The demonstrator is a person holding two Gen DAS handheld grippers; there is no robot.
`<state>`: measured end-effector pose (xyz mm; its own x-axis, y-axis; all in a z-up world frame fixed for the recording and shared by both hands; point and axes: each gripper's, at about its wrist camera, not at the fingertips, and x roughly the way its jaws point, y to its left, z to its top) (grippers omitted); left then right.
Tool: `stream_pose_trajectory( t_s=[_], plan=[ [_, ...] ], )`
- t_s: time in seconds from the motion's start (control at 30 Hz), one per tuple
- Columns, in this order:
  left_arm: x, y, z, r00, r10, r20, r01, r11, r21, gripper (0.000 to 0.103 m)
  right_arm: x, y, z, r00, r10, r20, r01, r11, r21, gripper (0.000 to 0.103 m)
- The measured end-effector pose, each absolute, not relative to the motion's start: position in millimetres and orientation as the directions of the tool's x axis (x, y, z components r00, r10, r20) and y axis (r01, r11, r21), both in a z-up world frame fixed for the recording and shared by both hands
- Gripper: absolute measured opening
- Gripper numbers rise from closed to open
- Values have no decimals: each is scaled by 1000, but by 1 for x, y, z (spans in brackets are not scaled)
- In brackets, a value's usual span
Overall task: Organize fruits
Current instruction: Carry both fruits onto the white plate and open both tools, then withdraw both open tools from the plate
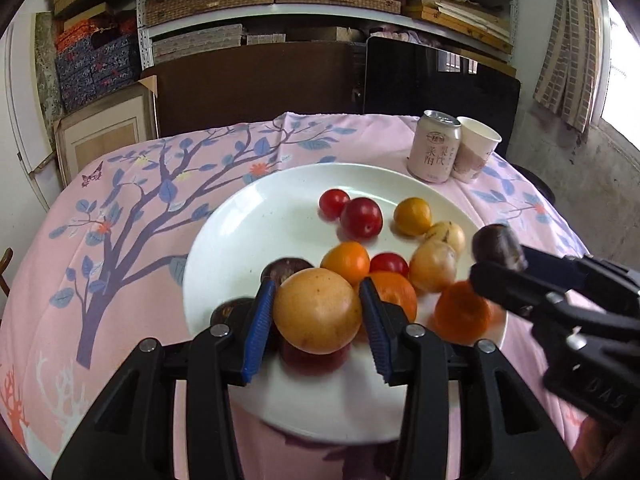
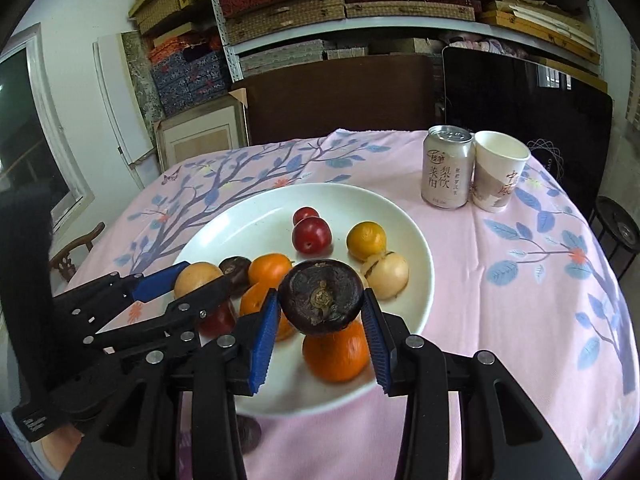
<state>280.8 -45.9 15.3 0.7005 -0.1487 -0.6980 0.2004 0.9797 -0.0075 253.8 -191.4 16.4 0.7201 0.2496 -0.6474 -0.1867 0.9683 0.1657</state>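
Note:
A white plate [image 1: 248, 240] on the pink tablecloth holds several fruits: red plums [image 1: 361, 218], orange and yellow fruits, pale round ones. My left gripper [image 1: 318, 312] is shut on a large yellow-orange fruit [image 1: 318, 310] and holds it just above the plate's near side. My right gripper [image 2: 322, 306] is shut on a dark brown chestnut-like fruit [image 2: 321, 297], held above an orange fruit [image 2: 336, 354] on the plate [image 2: 416, 248]. The right gripper also shows in the left wrist view [image 1: 496, 258], at the plate's right rim. The left gripper also shows in the right wrist view [image 2: 200, 276].
A pink drink can [image 2: 448, 166] and a paper cup [image 2: 498, 170] stand together at the table's back right. A dark board and shelves of boxes stand behind the table. A wooden chair [image 2: 74, 250] stands to the left. A dark fruit [image 2: 248, 434] lies on the cloth by the plate's near edge.

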Motion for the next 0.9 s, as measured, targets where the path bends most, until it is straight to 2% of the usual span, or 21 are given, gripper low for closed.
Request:
stream_pose_trajectory(
  t_s=[0.13,0.2,0.27,0.3,0.43,0.53,0.67,0.9],
  plan=[
    [298,-47,15,701,-150,-698,194,981,-16,46,263,-187,14,735,224,-640,-176,974,140,43],
    [301,-45,16,719,-120,-685,157,988,-8,69,265,-192,14,740,220,-636,-152,975,161,49],
    [300,-40,17,729,-118,-675,129,991,-34,83,264,-200,14,743,223,-631,-129,973,192,66],
    [299,-37,18,728,-126,-674,123,991,-52,89,263,-204,14,743,224,-631,-121,972,202,67],
    [288,-38,21,723,-102,-683,106,994,-37,90,255,-206,16,739,233,-633,-120,969,217,67],
    [275,-40,27,732,-74,-677,86,996,-15,94,242,-208,21,742,218,-634,-111,973,204,73],
    [261,-44,32,724,-89,-684,98,995,-26,98,222,-217,29,774,123,-621,-37,988,149,94],
    [240,-66,33,726,-91,-682,140,990,17,98,203,-228,37,814,92,-573,5,986,166,98]
  ],
)
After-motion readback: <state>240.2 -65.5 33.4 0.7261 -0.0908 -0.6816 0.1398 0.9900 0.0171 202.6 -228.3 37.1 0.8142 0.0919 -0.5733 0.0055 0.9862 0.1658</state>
